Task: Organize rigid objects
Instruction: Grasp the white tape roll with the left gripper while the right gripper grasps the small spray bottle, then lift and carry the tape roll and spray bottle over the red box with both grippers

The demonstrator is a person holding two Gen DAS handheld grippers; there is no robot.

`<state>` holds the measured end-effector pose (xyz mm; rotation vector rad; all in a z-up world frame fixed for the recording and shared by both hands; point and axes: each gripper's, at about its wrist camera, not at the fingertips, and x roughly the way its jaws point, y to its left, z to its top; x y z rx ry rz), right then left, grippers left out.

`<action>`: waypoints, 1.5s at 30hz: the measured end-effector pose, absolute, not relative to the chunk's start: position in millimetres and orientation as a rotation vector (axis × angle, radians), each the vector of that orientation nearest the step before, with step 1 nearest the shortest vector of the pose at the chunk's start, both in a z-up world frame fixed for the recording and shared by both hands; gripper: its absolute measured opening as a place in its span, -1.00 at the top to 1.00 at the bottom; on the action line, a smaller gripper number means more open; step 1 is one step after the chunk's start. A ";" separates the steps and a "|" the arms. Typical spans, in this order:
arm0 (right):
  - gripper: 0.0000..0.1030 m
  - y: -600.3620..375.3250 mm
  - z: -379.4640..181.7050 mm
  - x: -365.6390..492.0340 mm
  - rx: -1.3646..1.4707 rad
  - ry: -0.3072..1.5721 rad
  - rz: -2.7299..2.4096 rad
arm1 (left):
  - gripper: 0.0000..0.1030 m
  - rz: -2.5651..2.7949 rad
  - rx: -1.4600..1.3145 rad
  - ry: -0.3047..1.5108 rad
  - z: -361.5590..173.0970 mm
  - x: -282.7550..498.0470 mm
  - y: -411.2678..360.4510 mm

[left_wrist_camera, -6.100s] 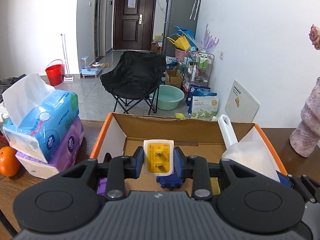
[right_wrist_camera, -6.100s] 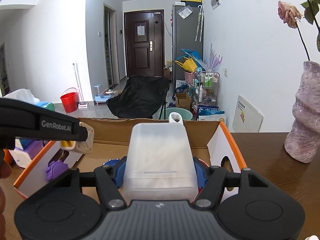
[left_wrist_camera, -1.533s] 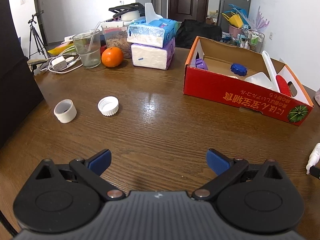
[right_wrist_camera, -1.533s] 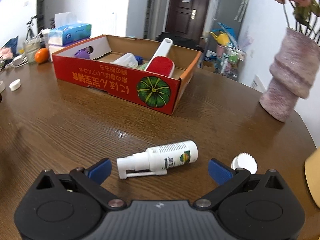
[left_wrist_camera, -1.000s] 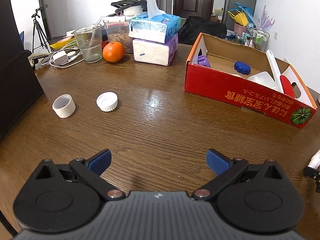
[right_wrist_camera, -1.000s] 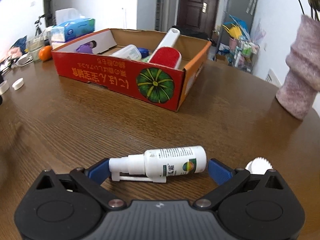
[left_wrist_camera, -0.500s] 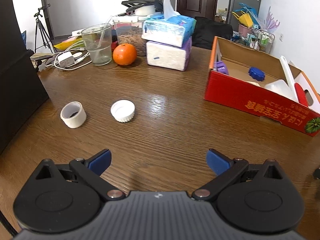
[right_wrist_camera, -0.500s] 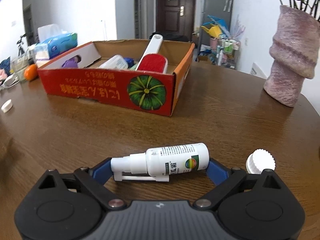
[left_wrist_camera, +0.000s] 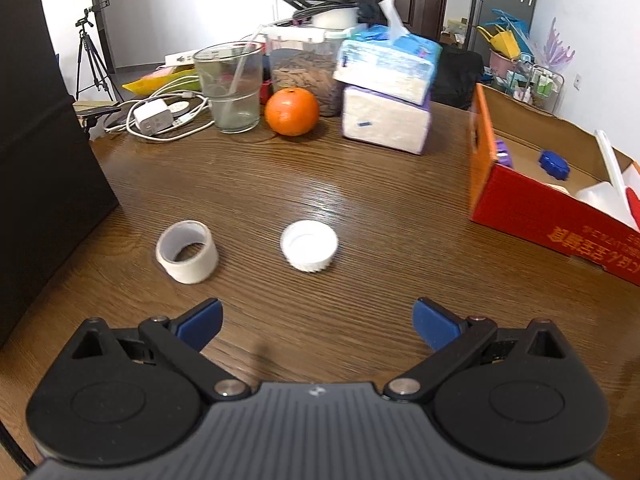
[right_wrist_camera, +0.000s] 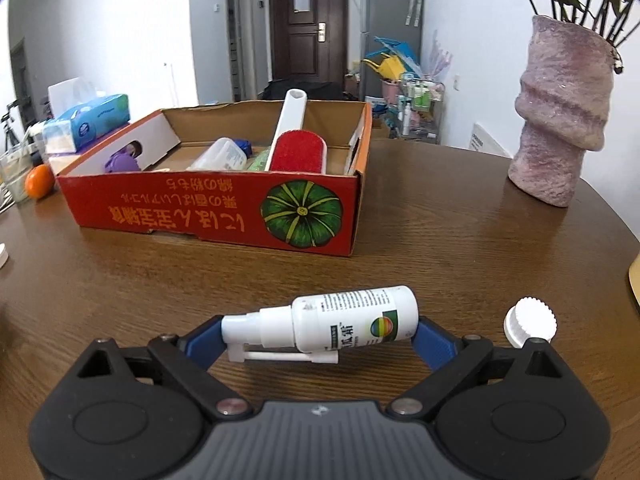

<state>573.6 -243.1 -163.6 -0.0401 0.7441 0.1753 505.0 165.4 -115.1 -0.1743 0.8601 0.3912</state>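
The right gripper (right_wrist_camera: 318, 338) has its blue fingers pressed on both ends of a white spray bottle (right_wrist_camera: 340, 322) lying crosswise, with a white ribbed cap (right_wrist_camera: 530, 322) just beside it. Beyond stands the red cardboard box (right_wrist_camera: 224, 216). The left gripper (left_wrist_camera: 316, 324) hangs spread wide and empty over the wooden table (left_wrist_camera: 360, 200), facing a white cap (left_wrist_camera: 309, 245) and a tape roll (left_wrist_camera: 187, 257)

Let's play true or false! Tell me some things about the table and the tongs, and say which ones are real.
1. The spray bottle lies on its side between the right tongs. True.
2. The left tongs hold the tape roll. False: they are open and hold nothing.
3. The red brush is inside the red box. True.
4. The orange sits inside that box. False: it sits on the table beside the glass.
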 end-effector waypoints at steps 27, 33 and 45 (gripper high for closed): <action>-0.89 -197.9 -158.3 571.7 -0.027 0.737 0.033 | -0.95 0.377 -0.091 0.878 -132.7 512.9 270.3; -0.89 -191.9 -157.6 571.6 -0.040 0.734 0.021 | -0.65 0.313 -0.089 0.896 -140.1 519.8 280.9; -0.89 -184.2 -155.8 567.2 -0.049 0.744 0.013 | 0.15 0.242 -0.099 0.903 -145.8 526.9 288.6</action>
